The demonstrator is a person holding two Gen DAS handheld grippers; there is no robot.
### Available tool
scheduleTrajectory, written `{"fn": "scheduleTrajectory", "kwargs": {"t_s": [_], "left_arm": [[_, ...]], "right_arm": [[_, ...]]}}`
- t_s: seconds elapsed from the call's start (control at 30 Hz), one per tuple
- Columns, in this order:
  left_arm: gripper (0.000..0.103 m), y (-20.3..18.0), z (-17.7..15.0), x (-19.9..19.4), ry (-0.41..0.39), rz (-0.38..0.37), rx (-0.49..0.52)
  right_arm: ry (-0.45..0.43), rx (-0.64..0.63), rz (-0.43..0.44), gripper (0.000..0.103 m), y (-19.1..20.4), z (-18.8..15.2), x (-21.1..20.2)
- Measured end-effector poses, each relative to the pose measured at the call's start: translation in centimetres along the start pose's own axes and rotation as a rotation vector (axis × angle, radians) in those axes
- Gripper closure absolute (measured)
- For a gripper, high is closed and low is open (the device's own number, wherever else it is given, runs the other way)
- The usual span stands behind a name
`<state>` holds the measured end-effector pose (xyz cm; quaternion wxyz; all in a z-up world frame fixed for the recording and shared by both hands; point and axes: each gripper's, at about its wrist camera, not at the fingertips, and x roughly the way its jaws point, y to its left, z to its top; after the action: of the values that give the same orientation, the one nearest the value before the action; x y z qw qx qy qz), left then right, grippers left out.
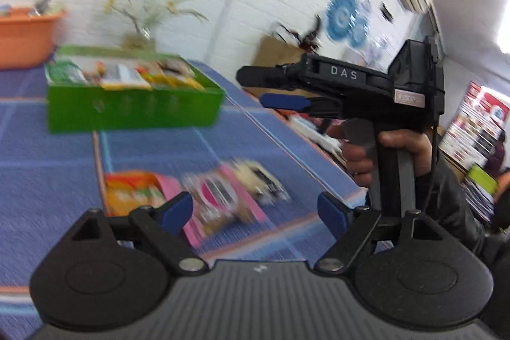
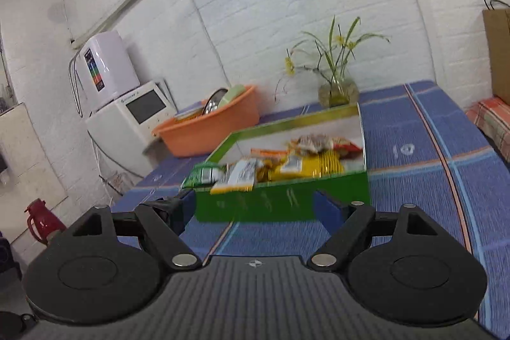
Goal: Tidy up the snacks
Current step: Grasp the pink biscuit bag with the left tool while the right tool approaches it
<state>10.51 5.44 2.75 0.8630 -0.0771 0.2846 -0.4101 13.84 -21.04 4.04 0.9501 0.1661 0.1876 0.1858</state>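
Note:
A green box (image 1: 134,109) holding several snack packets stands on the blue tablecloth; it also shows in the right wrist view (image 2: 283,199). Loose snacks lie in front of my left gripper (image 1: 255,212): an orange packet (image 1: 134,193), a pink packet (image 1: 220,203) and a cream and black one (image 1: 259,179). My left gripper is open and empty above them. My right gripper (image 2: 255,207) is open and empty, just short of the box's near wall. It also appears in the left wrist view (image 1: 271,88), held by a hand, to the right of the box.
An orange basin (image 2: 213,129) with dishes stands at the back left. A glass vase with a plant (image 2: 338,91) stands behind the box. A white appliance (image 2: 127,113) sits beyond the table's left end. The table's right edge (image 1: 306,161) drops off near the right hand.

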Motion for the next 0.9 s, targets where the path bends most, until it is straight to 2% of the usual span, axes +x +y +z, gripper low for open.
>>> {"fn": "scheduleTrajectory", "kwargs": {"t_s": [0.07, 0.13, 0.2, 0.3, 0.43, 0.5, 0.6, 0.67, 0.7, 0.73, 0.8, 0.9], "left_arm": [[0.021, 0.0, -1.1, 0.5, 0.049, 0.011, -0.003], [0.021, 1.0, -1.5, 1.0, 0.075, 0.04, -0.049], [0.021, 2.5, -1.5, 1.9, 0.079, 0.071, -0.089], [0.021, 3.6, -1.3, 2.9, 0.083, 0.115, -0.098], [0.021, 4.2, -0.4, 4.7, 0.1, 0.105, -0.09], [0.021, 4.4, -0.1, 5.4, 0.095, 0.091, -0.091], [0.024, 4.9, -0.2, 6.0, 0.068, 0.071, -0.104], [0.036, 5.2, -0.3, 5.9, 0.047, 0.068, -0.135], [0.048, 5.4, -0.3, 5.7, 0.043, 0.066, -0.153], [0.053, 5.6, -0.3, 5.5, 0.04, 0.073, -0.164], [0.057, 5.7, -0.3, 5.2, 0.044, 0.043, -0.185], [0.059, 4.6, -0.2, 4.6, 0.022, 0.043, -0.148]], "right_arm": [[0.06, 0.078, 0.021, 0.0, -0.8, -1.4, -0.6], [0.117, 0.189, 0.046, 0.0, -1.9, -2.5, -0.6], [0.173, 0.269, 0.075, 0.0, -2.8, -3.6, -0.2], [0.241, 0.34, 0.081, 0.001, -3.7, -4.7, 0.8], [0.29, 0.382, 0.092, 0.022, -4.5, -5.2, 2.4], [0.297, 0.384, 0.097, 0.035, -4.6, -5.2, 3.1], [0.3, 0.39, 0.115, 0.044, -4.7, -5.2, 3.8], [0.3, 0.374, 0.123, 0.049, -4.4, -5.2, 3.9], [0.292, 0.359, 0.121, 0.055, -4.3, -5.3, 3.7], [0.281, 0.332, 0.119, 0.059, -3.8, -5.3, 3.5], [0.252, 0.24, 0.088, 0.06, -2.3, -5.2, 2.9], [0.191, 0.082, 0.045, 0.06, -0.1, -5.1, 1.4]]}}
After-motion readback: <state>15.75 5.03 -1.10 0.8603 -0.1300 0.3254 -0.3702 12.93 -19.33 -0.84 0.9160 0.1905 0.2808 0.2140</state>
